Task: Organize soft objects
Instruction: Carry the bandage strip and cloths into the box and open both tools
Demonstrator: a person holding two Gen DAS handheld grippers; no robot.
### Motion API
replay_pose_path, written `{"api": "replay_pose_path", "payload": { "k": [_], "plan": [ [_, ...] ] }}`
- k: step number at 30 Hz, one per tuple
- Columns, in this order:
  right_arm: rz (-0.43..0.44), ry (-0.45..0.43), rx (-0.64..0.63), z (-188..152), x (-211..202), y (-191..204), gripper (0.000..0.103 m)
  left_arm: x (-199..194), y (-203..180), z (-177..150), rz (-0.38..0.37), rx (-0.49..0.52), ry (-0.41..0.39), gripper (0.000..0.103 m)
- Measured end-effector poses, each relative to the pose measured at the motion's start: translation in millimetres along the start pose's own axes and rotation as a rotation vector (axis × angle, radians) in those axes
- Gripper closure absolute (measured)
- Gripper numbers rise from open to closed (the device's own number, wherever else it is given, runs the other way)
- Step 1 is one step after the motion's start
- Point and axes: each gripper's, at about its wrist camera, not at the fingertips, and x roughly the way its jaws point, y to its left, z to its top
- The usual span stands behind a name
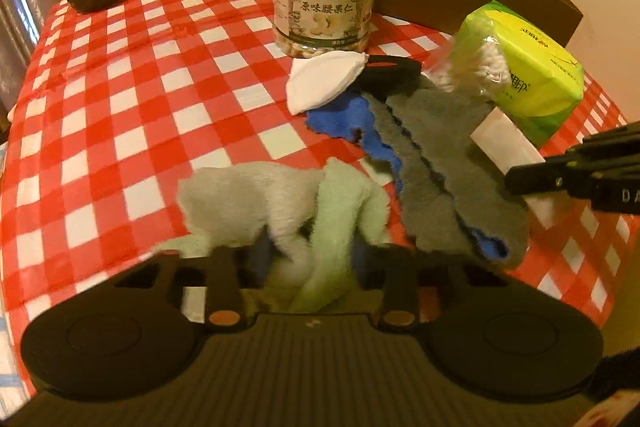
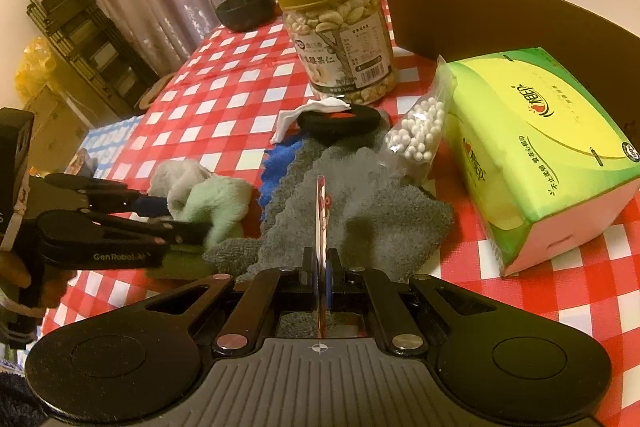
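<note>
Status: early. The soft items lie in a loose heap on the worktop [image 2: 224,75], none yet folded, stacked or set apart; by my estimate nearly all sorting remains. Whether the brown box [image 2: 500,7] behind is the destination cannot be told.

Left tongs [image 1: 308,259]: narrowed around a bunched pale green and grey cloth [image 1: 288,203], which fills the gap between the jaws; the pads appear to press on it. The cloth sits at the near edge of the heap, touching the worktop.

Right tongs [image 2: 320,263]: shut on a thin flat card [image 2: 320,211] seen edge-on, glossy and stiff, standing upright over the grey towel.

Items:
- Grey towel [image 2: 360,211]: terry pile, scalloped edge, lying flat and rumpled.
- Blue cloth [image 1: 348,123]: fleecy, ragged outline, partly under the grey towel.
- White pad [image 1: 324,83]: smooth, leaf-shaped, beside the jar.
- Black band [image 2: 340,121]: matte, rounded, resting on the heap's far end.
- Bag of white beads [image 2: 420,131]: clear crinkled film, leaning against the tissue pack.
- Tissue pack [image 2: 540,147]: glossy green-yellow wrap, block-shaped, yielding.
- Cashew jar [image 2: 340,35]: clear rigid plastic, gold lid; hard, not part of the sort.
</note>
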Motion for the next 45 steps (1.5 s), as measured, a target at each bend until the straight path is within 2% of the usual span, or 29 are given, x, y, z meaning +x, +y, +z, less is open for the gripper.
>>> {"api": "replay_pose_path", "payload": {
  "k": [1, 5, 12, 20, 27, 35, 45],
  "plan": [
    [0.001, 0.000, 0.001, 0, 0, 0, 0.099, -1, 4, 0, -0.009, -0.003, 0.000, 0.086],
    [0.008, -0.003, -0.002, 4, 0, 3, 0.100, -10, 18, 1, -0.030, -0.030, 0.002, 0.091],
    [0.015, -0.007, 0.006, 11, -3, 9, 0.100, -40, 38, 10, 0.070, 0.021, -0.059, 0.091],
    [0.021, -0.034, 0.016, 34, -3, 15, 0.099, -50, 70, 41, 0.163, 0.057, -0.123, 0.091],
    [-0.003, -0.091, 0.033, 71, -5, 13, 0.100, -46, 86, 85, 0.195, 0.129, -0.181, 0.091],
    [-0.066, -0.187, 0.084, 120, -12, -9, 0.100, -41, 89, 151, 0.202, 0.239, -0.281, 0.091],
    [-0.151, -0.305, 0.150, 179, -19, -40, 0.100, -16, 62, 238, 0.126, 0.397, -0.380, 0.091]
  ]
}}
